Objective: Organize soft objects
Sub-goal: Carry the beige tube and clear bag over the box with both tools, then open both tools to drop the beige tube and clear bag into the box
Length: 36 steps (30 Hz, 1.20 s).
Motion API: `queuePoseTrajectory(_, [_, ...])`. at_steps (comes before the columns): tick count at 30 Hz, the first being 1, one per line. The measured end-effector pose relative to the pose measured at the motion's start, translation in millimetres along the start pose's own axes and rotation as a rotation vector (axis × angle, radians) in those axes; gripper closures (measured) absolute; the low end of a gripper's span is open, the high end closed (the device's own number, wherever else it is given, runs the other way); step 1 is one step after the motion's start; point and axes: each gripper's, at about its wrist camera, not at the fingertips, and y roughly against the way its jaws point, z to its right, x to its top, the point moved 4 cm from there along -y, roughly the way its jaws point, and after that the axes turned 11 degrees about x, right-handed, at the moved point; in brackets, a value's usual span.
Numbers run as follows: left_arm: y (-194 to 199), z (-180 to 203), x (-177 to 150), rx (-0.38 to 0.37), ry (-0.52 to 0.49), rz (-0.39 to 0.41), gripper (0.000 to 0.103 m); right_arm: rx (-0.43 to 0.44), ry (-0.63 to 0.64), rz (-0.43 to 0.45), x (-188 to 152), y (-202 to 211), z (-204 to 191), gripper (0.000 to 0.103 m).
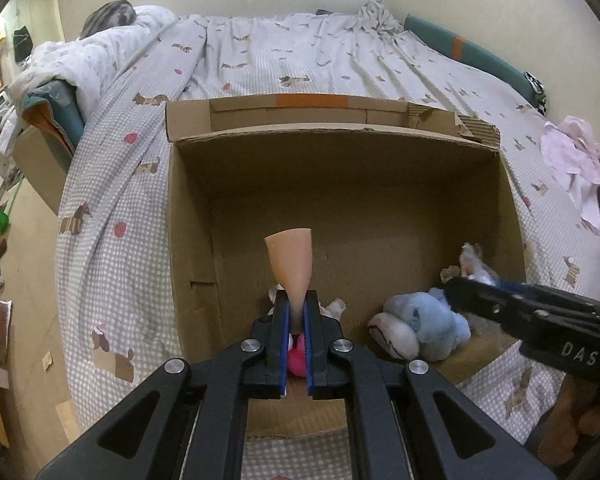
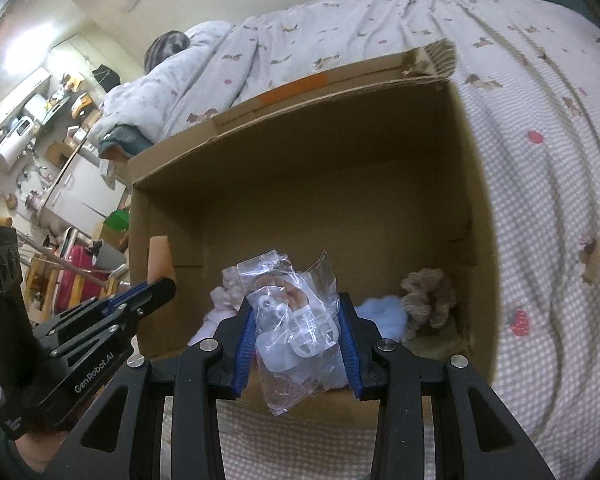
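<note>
1. Left wrist view: the left gripper (image 1: 296,308) is clamped tight on a thin peach-coloured soft piece (image 1: 290,264), which stands up out of its blue pads and flares toward the top. It hangs over the near part of an open cardboard box (image 1: 188,216) that sits on the bed (image 1: 112,168).
2. Same view, inside the box: a pink soft thing (image 1: 296,360) lies right below the closed jaws, with bits of white plush beside it. A light blue plush toy (image 1: 432,320) lies at the right of the box floor.
3. Same view, right side: the right gripper (image 1: 460,292) reaches in over the box's right wall, its tip just above the blue plush and covering part of it. A pink cloth (image 1: 572,152) lies crumpled on the bed beyond the box, well apart from it.
4. Right wrist view: the right gripper (image 2: 298,332) is closed partway on a crinkled clear plastic bag (image 2: 296,320) holding white and brownish items; both blue pads press its sides. The bag hides much of the box floor behind it.
5. Same view, around it: a beige scrunchie-like ruffle (image 2: 430,296) lies in the box's right corner beside the blue plush (image 2: 380,308). The left gripper (image 2: 156,286) shows at the left edge of the cardboard box (image 2: 472,184), with the peach piece (image 2: 158,260) rising from it. Past the bed, the room's cluttered floor and shelves are blurred.
</note>
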Motion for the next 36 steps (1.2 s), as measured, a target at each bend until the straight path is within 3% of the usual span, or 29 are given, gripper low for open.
queuePoseTrajectory(3, [-1.1,-0.6,-0.4,-0.009,0.006,-0.017,0.096,0.020,-0.007,-0.009,-0.2,-5.3,-2.0,0.063])
queuePoseTrajectory(6, [-2.8,0.7,-1.5,-0.021,0.002,-0.037,0.083,0.020,-0.014,-0.016,-0.3,-8.8,-1.3,0.063])
queuePoseTrajectory(9, [-1.9,3.7,-3.4,-0.016,-0.007,-0.039,0.080,0.003,-0.025,-0.025,-0.9,-11.8,2.0,0.063])
queuePoseTrajectory(11, [-1.5,5.3,-4.1,-0.014,-0.012,-0.038,0.072,-0.001,-0.032,-0.025,0.1,-12.8,3.2,0.063])
queuePoseTrajectory(13, [-1.0,6.1,-4.7,-0.010,-0.012,-0.036,0.054,-0.002,-0.037,-0.022,1.4,-12.8,3.9,0.063])
queuePoseTrajectory(18, [4.3,7.7,-3.7,-0.004,-0.020,-0.012,0.035,0.003,-0.054,-0.011,1.2,-9.2,8.6,0.061])
queuePoseTrajectory(19, [6.2,7.2,-3.1,0.006,-0.021,-0.005,0.035,0.006,-0.059,-0.006,1.2,-8.2,9.2,0.061])
queuePoseTrajectory(25, [30.0,-2.7,6.5,0.084,-0.008,0.101,0.033,0.020,-0.079,0.051,3.9,6.0,13.1,0.033])
queuePoseTrajectory(29, [37.4,-12.6,6.9,0.085,0.027,0.119,0.025,-0.057,-0.015,0.119,7.0,21.9,6.9,0.022])
queuePoseTrajectory(32, [42.2,-17.8,10.1,0.131,0.016,0.147,0.022,-0.080,0.038,0.162,6.6,33.8,-1.0,0.004])
queuePoseTrajectory(36, [55.4,-27.4,9.3,0.133,0.051,0.172,0.020,-0.087,0.075,0.198,2.8,49.1,-11.3,0.003])
